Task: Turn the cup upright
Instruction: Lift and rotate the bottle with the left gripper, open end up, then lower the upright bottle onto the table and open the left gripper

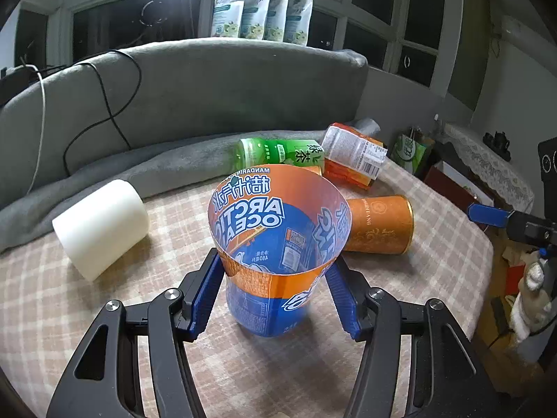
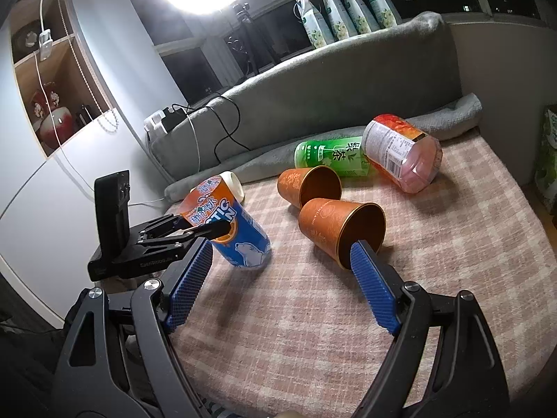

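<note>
Standing almost upright on the checked cloth (image 1: 104, 313), the blue-and-orange cup (image 1: 275, 254) is sitting between the left gripper (image 1: 275, 296) fingers, which are hugging its thin walls; whether they are pressing I cannot tell. Squeezing could be buckling it, and a crooked release could be tipping it toward the orange cup (image 2: 343, 231) nearby. The right gripper (image 2: 278, 278) is hanging spread wide, holding nothing, with free cloth nearer me.
</note>
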{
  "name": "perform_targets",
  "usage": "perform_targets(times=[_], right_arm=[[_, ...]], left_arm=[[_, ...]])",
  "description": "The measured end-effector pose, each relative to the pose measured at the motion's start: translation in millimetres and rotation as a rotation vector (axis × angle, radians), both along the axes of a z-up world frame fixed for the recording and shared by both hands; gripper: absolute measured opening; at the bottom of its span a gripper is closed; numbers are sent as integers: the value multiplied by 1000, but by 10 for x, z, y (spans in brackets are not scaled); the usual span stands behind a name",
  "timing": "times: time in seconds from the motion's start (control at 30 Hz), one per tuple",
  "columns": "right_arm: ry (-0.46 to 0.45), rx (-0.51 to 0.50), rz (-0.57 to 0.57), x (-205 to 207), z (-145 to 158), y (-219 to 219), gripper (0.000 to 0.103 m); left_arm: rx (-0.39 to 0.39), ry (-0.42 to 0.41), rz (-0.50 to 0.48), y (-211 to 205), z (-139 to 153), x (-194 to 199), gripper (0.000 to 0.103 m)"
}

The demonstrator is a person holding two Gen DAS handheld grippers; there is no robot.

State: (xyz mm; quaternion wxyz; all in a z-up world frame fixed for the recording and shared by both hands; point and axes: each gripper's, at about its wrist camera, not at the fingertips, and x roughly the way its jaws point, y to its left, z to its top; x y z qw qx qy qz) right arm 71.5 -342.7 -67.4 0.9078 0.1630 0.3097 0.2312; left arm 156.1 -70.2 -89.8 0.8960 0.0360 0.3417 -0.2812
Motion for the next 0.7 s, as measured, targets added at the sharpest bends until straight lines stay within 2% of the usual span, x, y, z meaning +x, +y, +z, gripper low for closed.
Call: perform_targets(times=[0.3, 0.5, 0.7], right_arm=[[-30, -34, -2, -59, 36, 85, 84], [-56, -74, -1, -108, 69, 168, 84], [-70, -113, -28, -158, 115, 198, 84]], left_arm=[[-33, -2, -23, -23, 75, -164, 58], [18, -26, -60, -183, 52, -318, 58], [36, -34, -74, -264, 41, -354, 59]])
